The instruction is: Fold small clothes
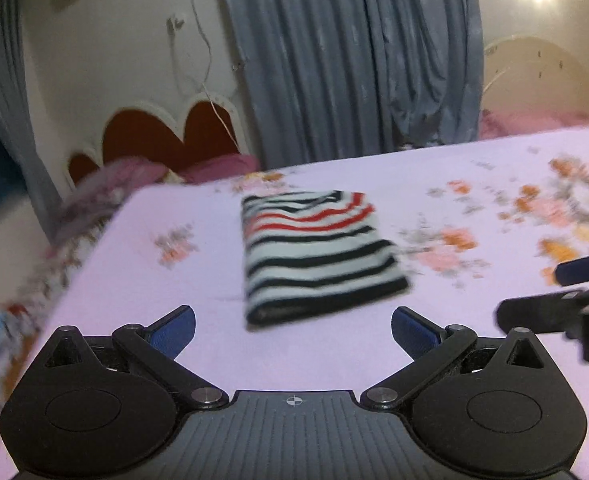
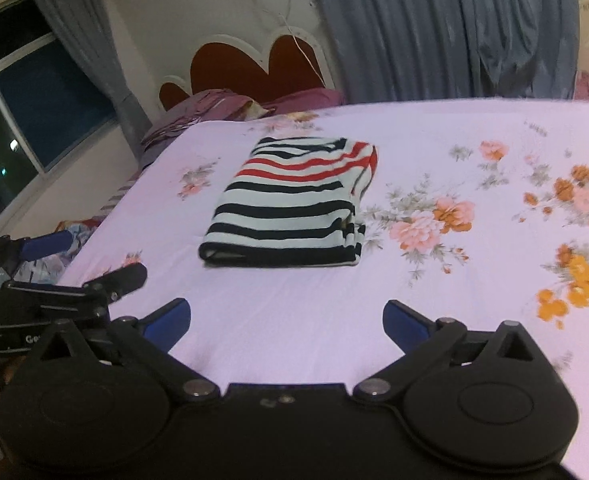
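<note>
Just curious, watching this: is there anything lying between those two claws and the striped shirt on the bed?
Nothing visible. Only bare floral bedsheet lies between the folded striped shirt and the open right gripper; the same holds for the open left gripper.

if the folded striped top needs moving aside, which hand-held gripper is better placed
Probably the right hand-held gripper: the striped top lies almost straight ahead between its wide-open fingers. The left hand-held gripper, also open and empty, sees it about as centred, so the edge is slight.
</note>
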Available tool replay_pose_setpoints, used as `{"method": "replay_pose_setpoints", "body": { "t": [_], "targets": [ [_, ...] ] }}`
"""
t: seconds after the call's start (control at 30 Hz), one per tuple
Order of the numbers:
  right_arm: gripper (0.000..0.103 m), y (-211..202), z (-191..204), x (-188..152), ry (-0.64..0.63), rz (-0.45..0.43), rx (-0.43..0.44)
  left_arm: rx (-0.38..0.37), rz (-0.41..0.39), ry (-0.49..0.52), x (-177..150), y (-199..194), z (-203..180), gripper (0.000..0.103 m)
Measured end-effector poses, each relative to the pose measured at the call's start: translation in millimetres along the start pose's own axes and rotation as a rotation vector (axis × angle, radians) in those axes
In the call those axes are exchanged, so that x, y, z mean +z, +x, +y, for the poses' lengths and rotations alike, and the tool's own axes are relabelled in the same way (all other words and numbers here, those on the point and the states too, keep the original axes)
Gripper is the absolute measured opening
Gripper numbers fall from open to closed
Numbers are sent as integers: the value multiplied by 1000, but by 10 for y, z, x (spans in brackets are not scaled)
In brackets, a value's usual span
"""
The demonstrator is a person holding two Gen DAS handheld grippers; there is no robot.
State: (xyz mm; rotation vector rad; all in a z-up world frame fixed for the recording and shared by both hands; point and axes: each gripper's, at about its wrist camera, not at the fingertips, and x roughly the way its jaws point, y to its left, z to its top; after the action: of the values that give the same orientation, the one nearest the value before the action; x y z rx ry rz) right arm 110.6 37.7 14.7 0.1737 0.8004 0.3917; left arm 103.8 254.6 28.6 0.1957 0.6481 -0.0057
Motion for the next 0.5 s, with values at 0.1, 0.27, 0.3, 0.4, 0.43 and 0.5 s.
{"method": "replay_pose_setpoints", "body": {
  "t": [0.1, 0.27, 0.3, 0.4, 0.43, 0.5],
  "targets": [
    [102, -298, 187, -51, -58, -13, -57, -6, -7, -85, -47, -280, 50, 103],
    [102, -754, 525, -177, -251, -151, -202, 47, -27, -122, -174, -614, 76, 103],
    [102, -839, 574, -198, -265, -188, -238, 53, -26, -128, -202, -659, 75, 103],
    [102, -1014, 611, -235, -259, -242, -234, 63, -15, -154, -256, -781, 87, 103],
    [102, -1055, 606, -242, -248, -249, -232, 66, -15, -160, -272, -835, 90, 103],
    [102, -1109, 591, -249, -230, -262, -232, 66, -17, -172, -295, -913, 97, 103]
  ]
}}
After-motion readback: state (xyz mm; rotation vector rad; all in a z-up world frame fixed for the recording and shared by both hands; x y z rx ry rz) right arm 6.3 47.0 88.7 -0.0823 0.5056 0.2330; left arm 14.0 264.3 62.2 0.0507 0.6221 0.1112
